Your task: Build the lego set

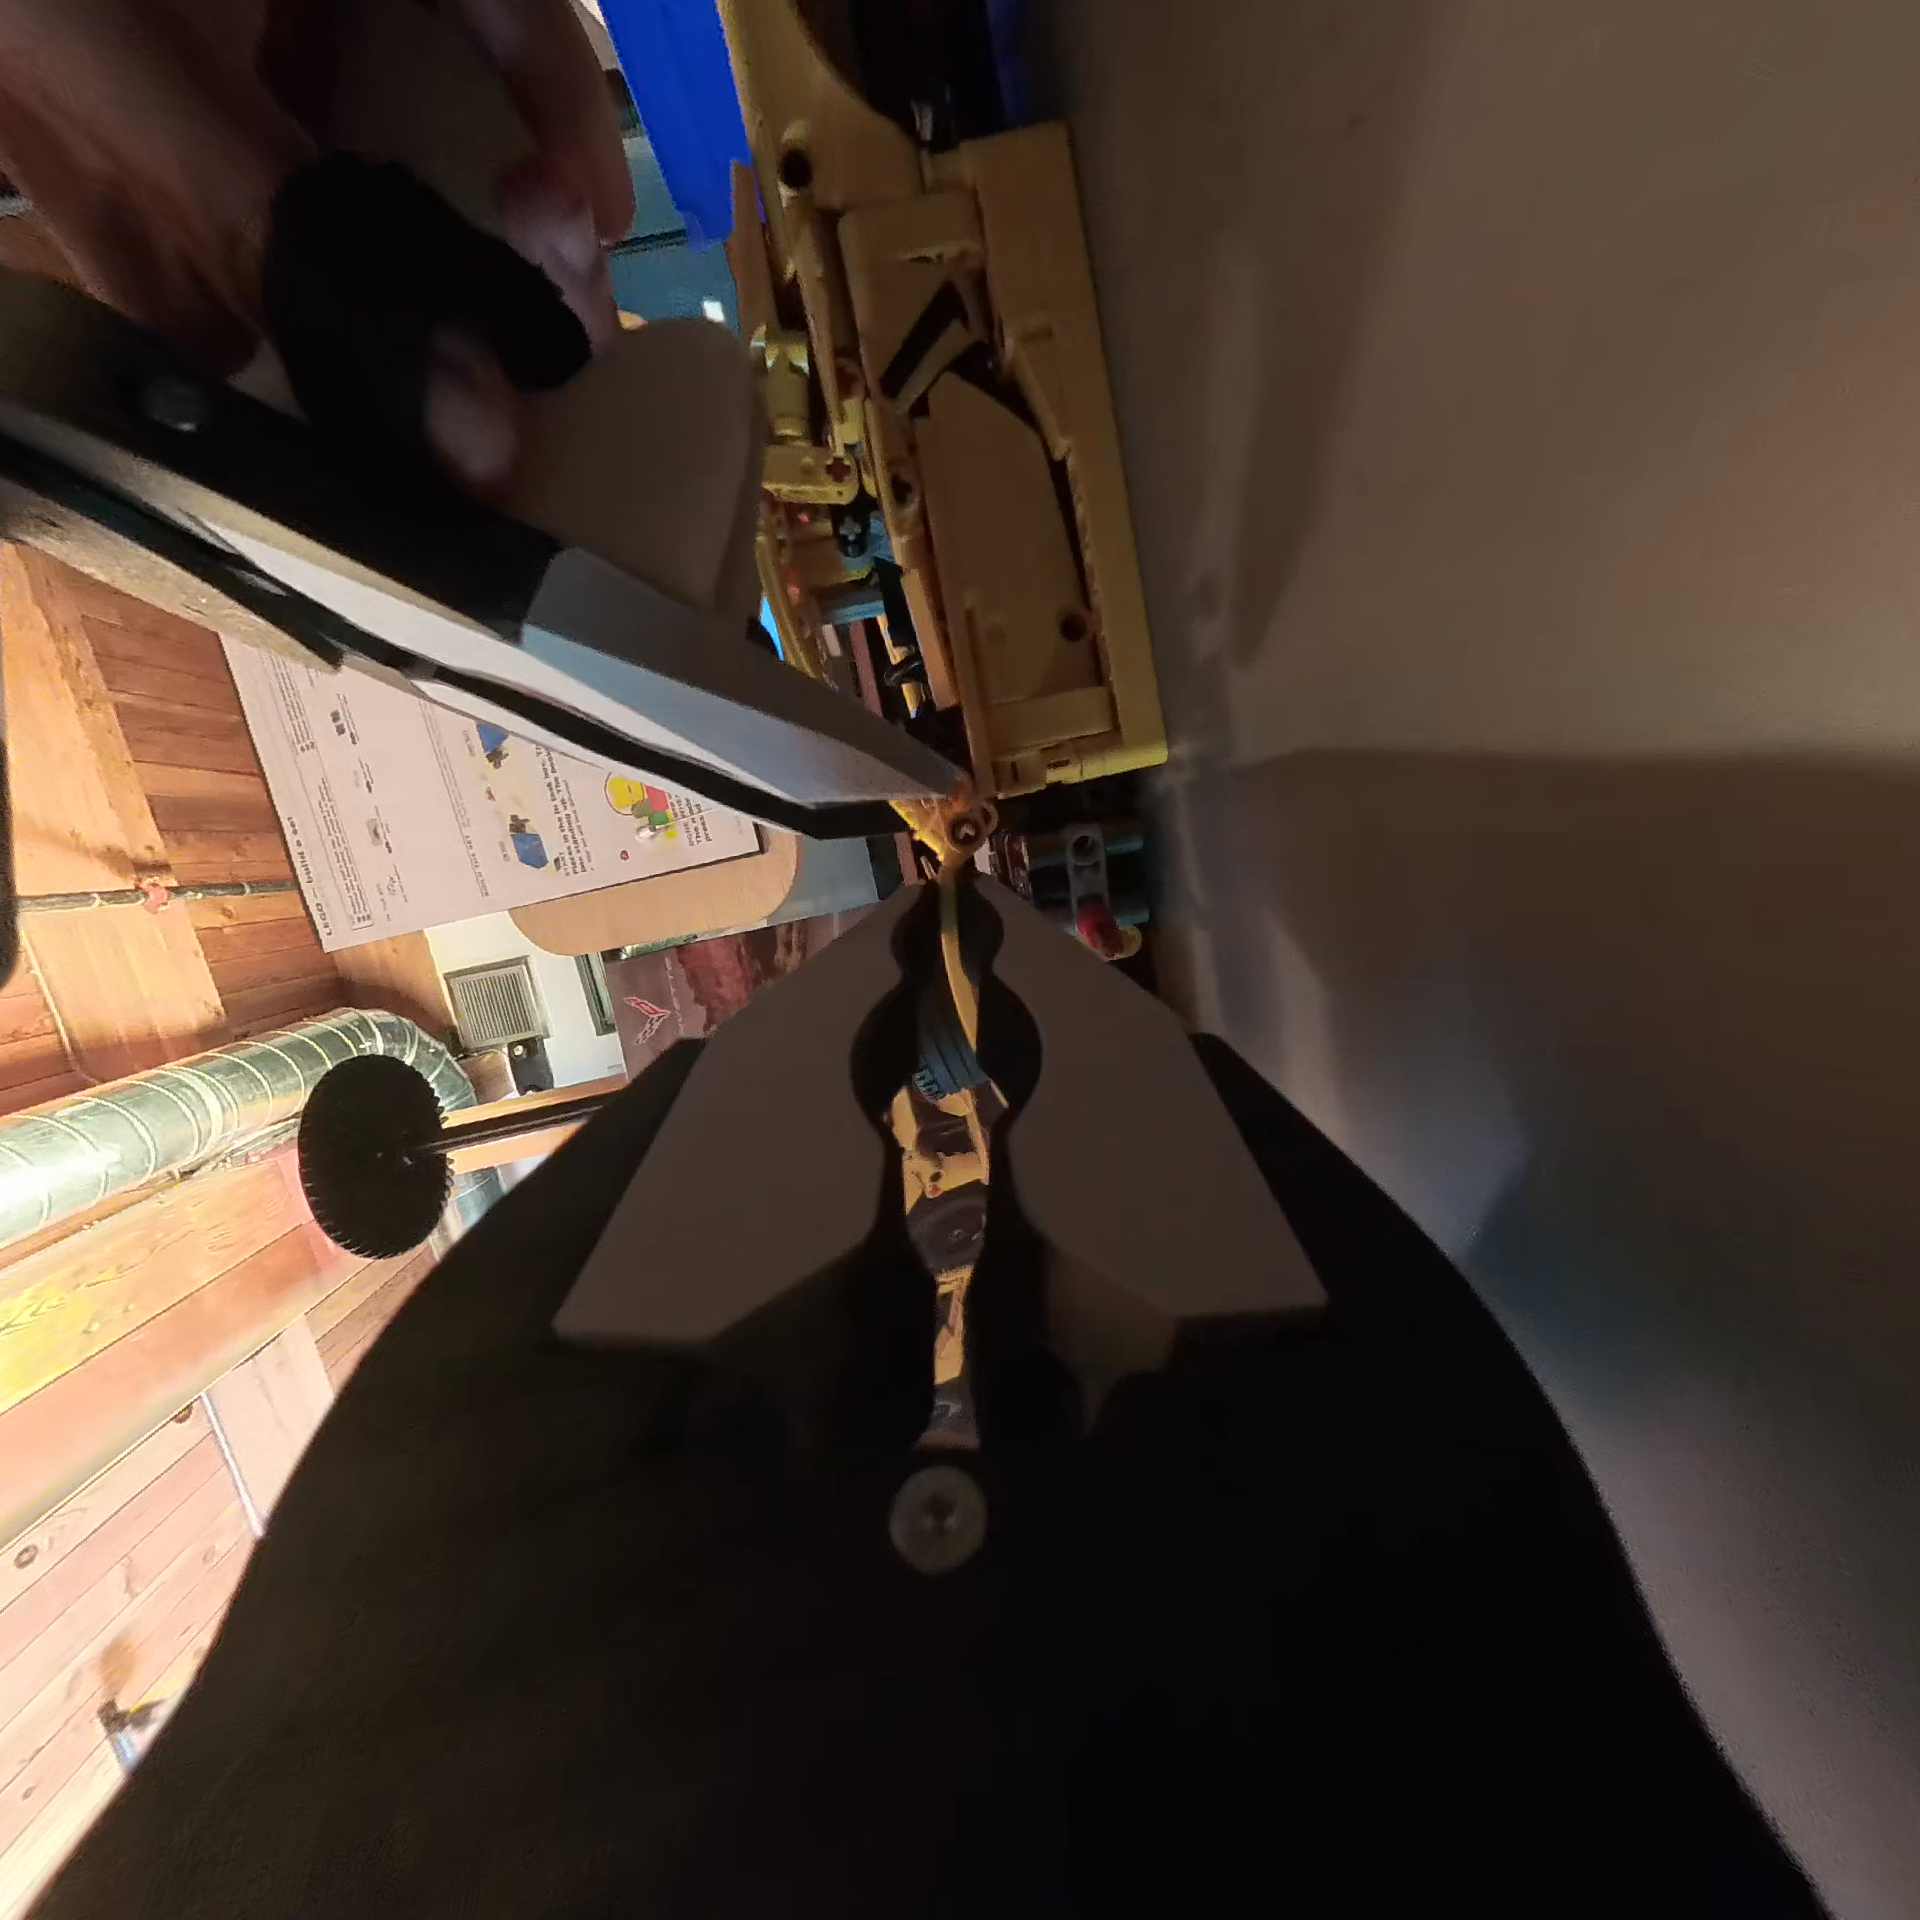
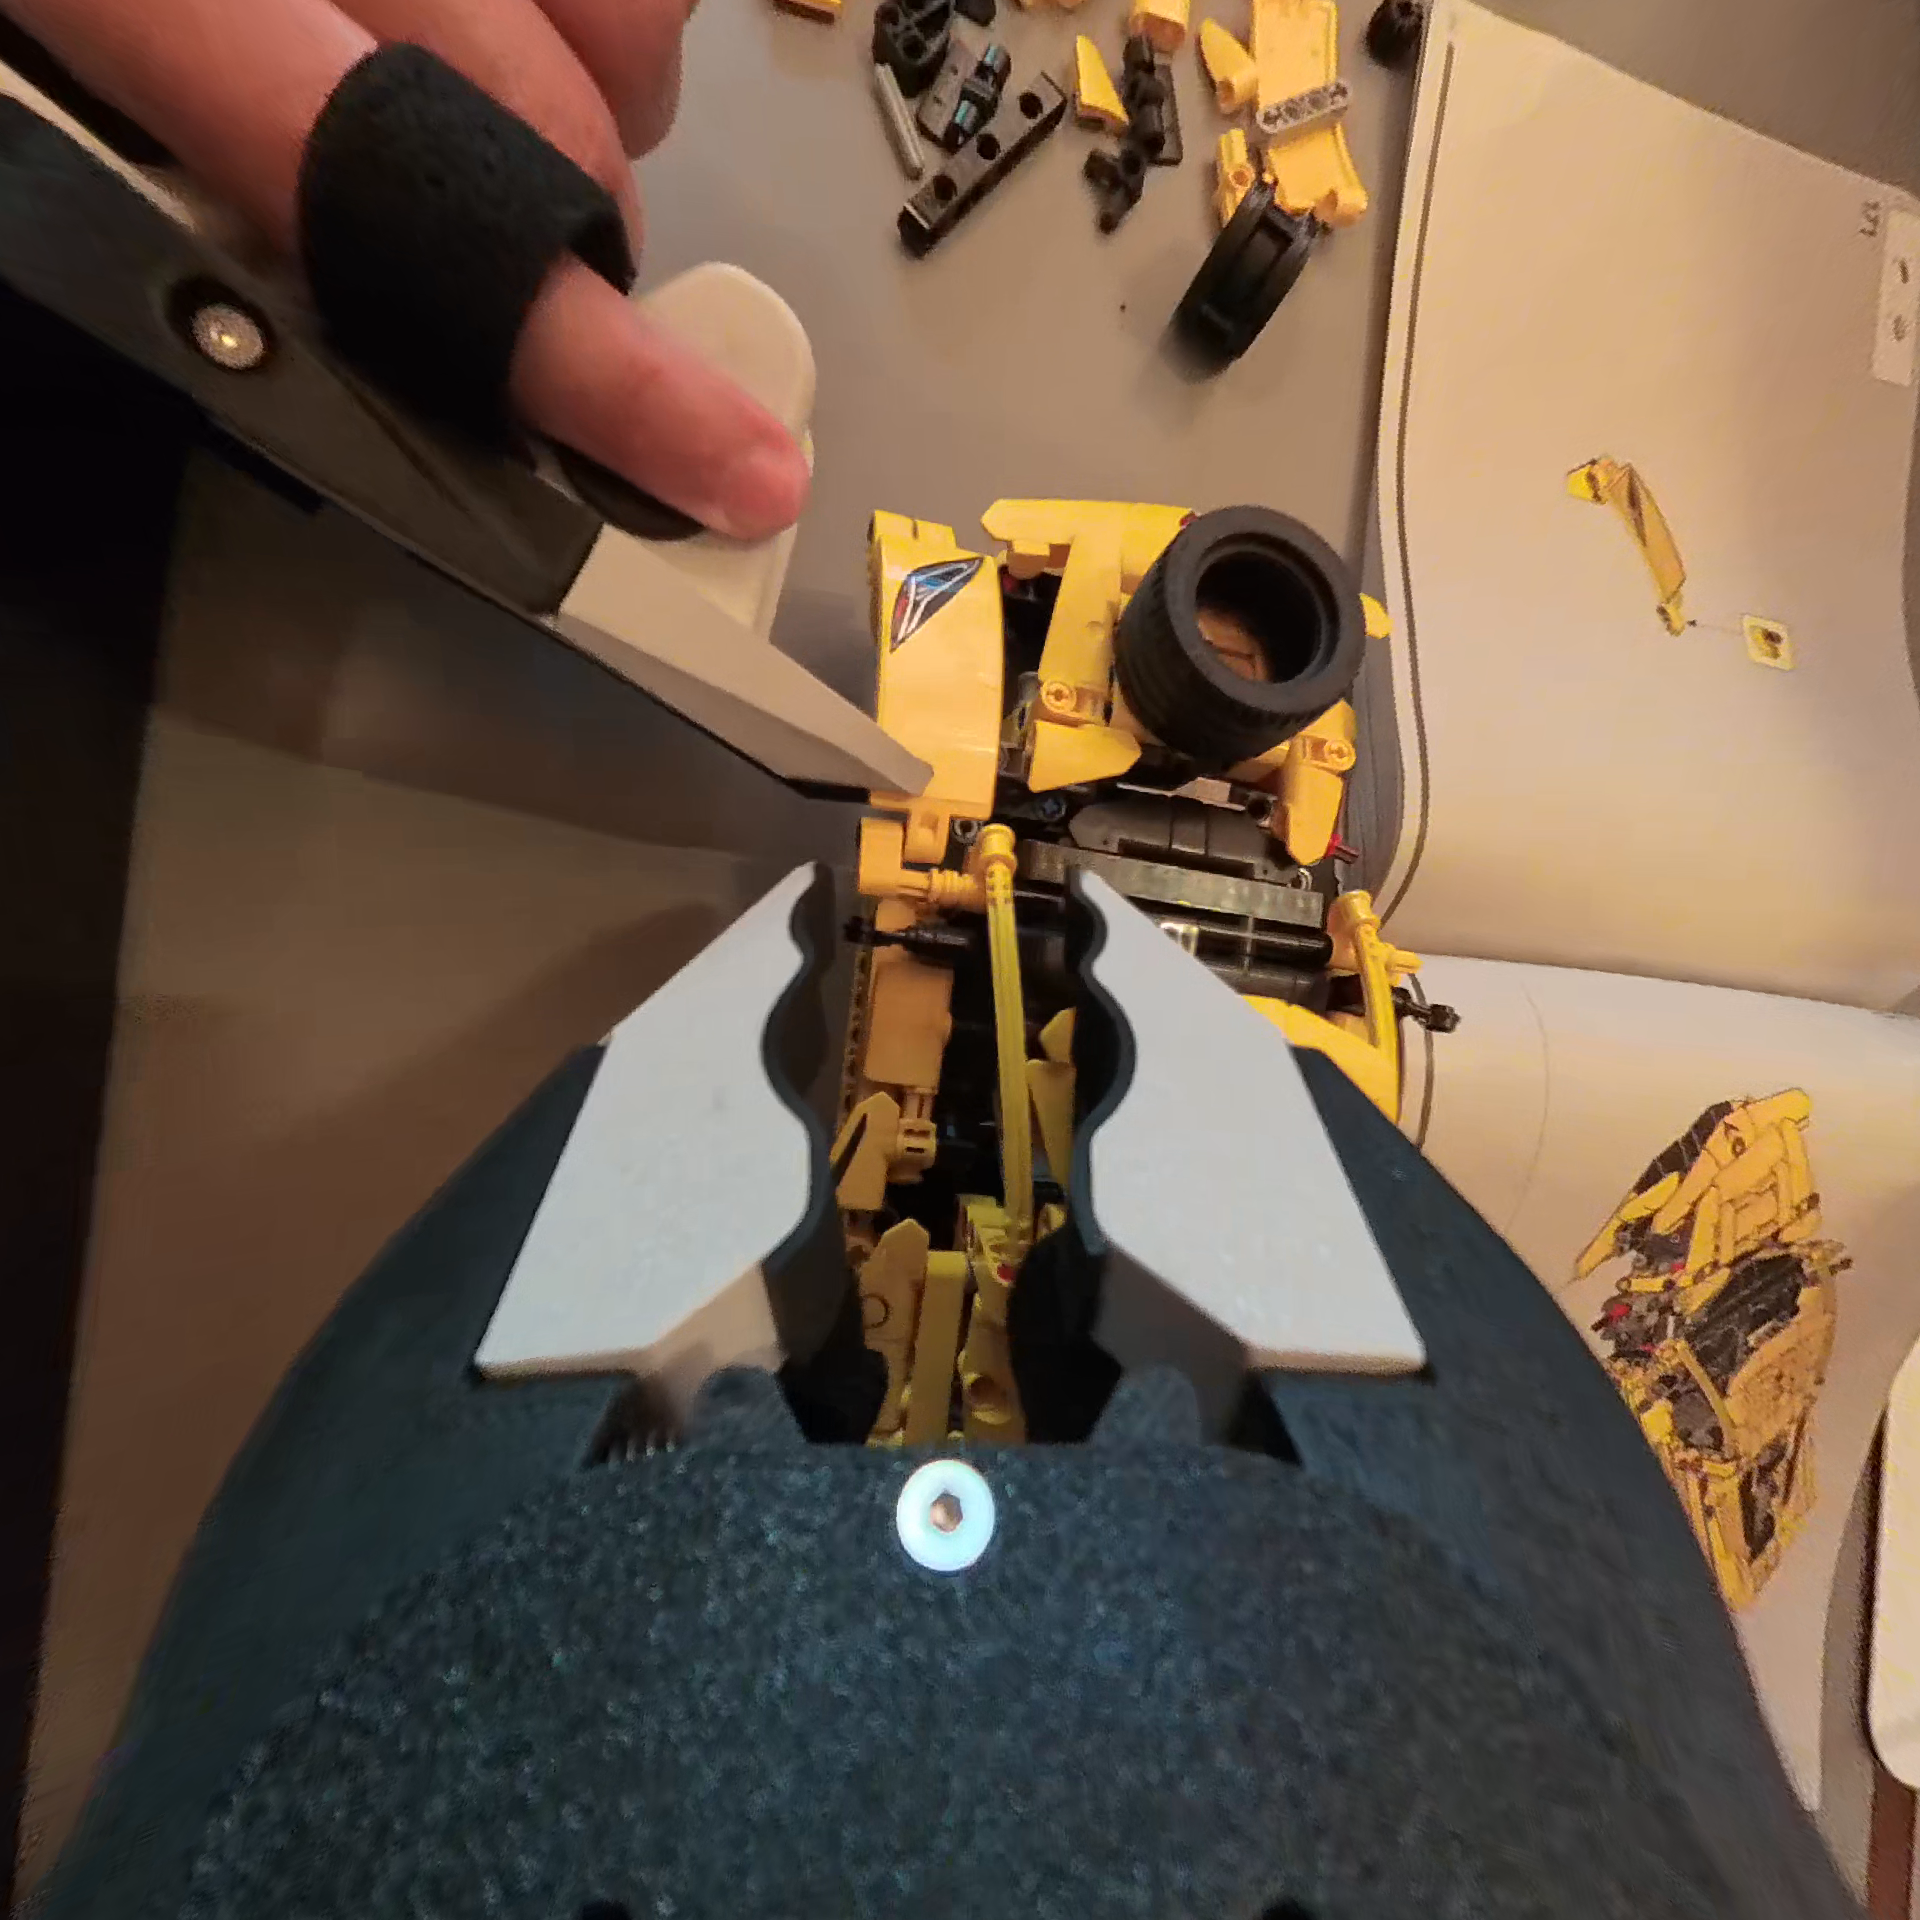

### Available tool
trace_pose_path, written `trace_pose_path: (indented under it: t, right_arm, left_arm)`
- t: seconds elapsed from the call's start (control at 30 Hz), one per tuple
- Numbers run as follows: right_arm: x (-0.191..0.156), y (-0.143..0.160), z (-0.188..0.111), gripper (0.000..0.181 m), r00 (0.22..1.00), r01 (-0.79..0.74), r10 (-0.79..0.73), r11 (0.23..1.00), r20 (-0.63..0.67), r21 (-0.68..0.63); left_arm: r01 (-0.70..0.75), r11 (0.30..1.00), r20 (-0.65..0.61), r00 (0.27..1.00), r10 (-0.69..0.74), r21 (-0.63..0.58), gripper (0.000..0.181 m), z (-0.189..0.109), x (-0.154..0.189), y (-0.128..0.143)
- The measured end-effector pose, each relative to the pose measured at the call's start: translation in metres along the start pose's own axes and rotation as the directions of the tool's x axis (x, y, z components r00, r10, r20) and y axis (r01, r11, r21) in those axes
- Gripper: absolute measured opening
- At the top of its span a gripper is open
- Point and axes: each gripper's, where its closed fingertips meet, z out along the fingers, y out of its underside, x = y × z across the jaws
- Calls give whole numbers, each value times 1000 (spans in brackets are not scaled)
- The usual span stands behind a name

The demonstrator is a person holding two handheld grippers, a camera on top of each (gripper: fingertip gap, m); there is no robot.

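Grey table (image 2: 1039, 395), smooth, loose pieces (image 2: 982, 156) at 12 o'clock | yellow car (image 2: 935, 665), glossy plastic, centre, likely being steadied | rubber tyre (image 2: 1153, 665) at 1 o'clock | right gripper (image 2: 951, 883) released, straddling thin hose (image 2: 1006, 1018) | left gripper (image 1: 951, 888) nearly clenched; pinching anything, cannot tell.

This looks like a workshop or hobby room set up for model building. A grey work table (image 2: 1039, 395) serves as the bench. Beyond the table, wooden wall planks (image 1: 135, 748) and heavy timber beams (image 1: 156, 1278) show, with a bare metal air duct (image 1: 187, 1112) running along them and a wall vent (image 1: 497, 1004) near it. A printed instruction poster (image 1: 468, 800) hangs on the planks. On the table lie loose building parts (image 2: 1122, 114) and open instruction pages (image 2: 1662, 727).
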Motion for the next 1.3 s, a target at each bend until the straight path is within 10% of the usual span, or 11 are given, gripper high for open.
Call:
trace_pose_path:
  t: [0.9, 1.3]
  right_arm:
    - [1, 1, -3, 29, 997, -80, 80, 997, -6, 3]
    - [44, 20, -2, 120, 996, -82, 86, 970, 7, -230]
  left_arm:
    - [5, 997, 3, 1000, -5, -78, 2, 6, 1, 0]
    - [6, 997, 8, 1000, -6, -80, 2, 6, 2, 1]
